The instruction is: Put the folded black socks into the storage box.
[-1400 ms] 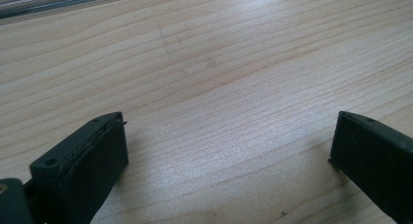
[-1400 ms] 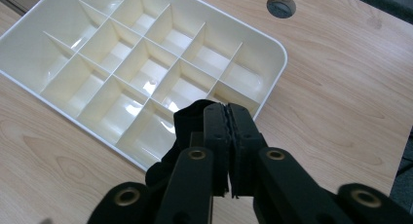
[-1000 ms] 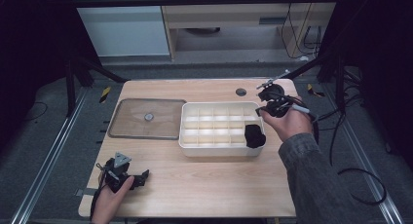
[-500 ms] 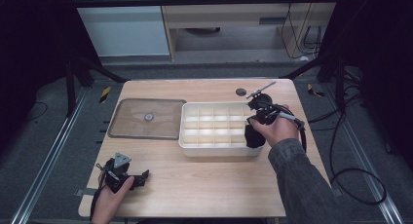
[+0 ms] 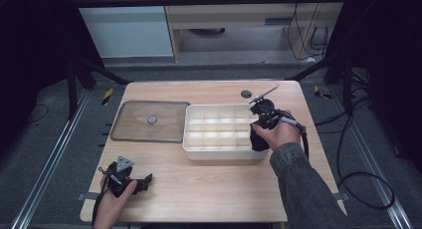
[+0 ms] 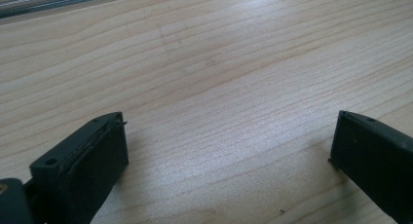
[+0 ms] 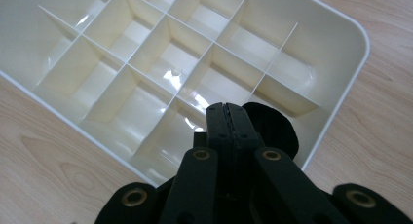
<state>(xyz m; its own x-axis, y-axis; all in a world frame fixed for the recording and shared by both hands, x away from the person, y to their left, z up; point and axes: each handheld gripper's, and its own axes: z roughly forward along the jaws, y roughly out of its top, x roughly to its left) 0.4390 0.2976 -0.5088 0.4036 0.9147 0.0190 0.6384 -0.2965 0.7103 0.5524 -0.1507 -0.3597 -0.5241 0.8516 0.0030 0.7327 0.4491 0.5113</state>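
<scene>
The right gripper (image 7: 228,112) hides most of a black object (image 7: 272,124) — its shape can't be told.

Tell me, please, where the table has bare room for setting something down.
The front strip between the left tool and the right forearm, below the divided tray, is bare wood. The strip behind the clear lid is free too. The tray's right end is crowded by the right tool.

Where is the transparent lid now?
In the high view, the transparent lid lies flat on the table's left half, directly left of the white compartment tray.

Left claw (image 6: 229,151) gapes wide — right claw (image 7: 227,118) pressed closed, tilted downward.
</scene>
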